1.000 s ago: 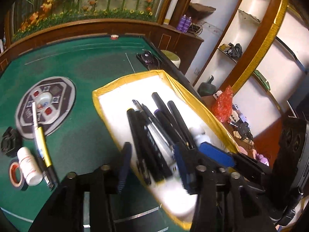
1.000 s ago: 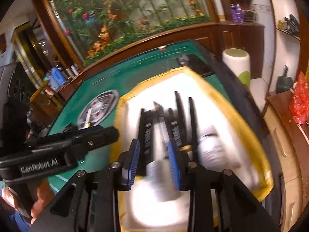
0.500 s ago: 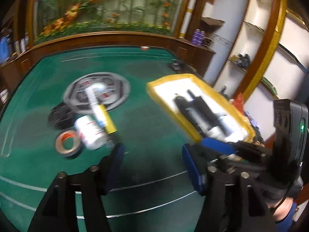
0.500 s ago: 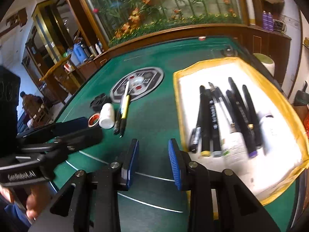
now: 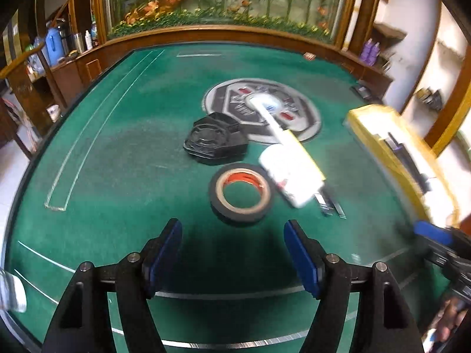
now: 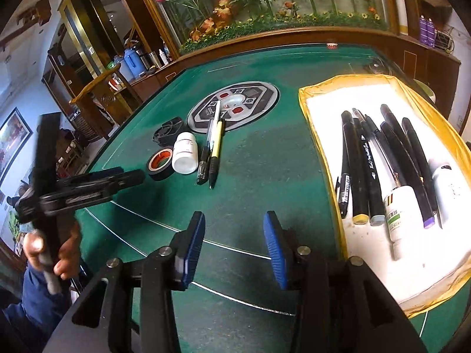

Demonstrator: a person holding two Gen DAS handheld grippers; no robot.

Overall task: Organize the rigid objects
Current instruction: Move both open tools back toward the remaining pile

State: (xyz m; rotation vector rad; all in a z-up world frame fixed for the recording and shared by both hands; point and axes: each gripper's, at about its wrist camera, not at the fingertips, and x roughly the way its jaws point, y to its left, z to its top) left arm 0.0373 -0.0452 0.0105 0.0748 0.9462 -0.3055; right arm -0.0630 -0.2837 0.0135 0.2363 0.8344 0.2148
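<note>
On the green table (image 6: 253,158), a black tape roll (image 6: 159,163), white bottle (image 6: 185,153) and two pens (image 6: 212,150) lie together; markers (image 6: 379,161) and bottles (image 6: 399,216) fill the yellow-rimmed tray (image 6: 321,135).

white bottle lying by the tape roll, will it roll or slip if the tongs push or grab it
The white bottle lies on its round side, so a sideways push probably rolls it. The tape roll and pens flanking it may stop it. Its smooth plastic could slip.

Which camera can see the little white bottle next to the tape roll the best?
The right wrist view. There the white bottle is sharp, standing out between the tape roll and the pens. In the left wrist view it is nearer but smeared by blur, a white shape beside the tape roll with pens behind it.
</note>
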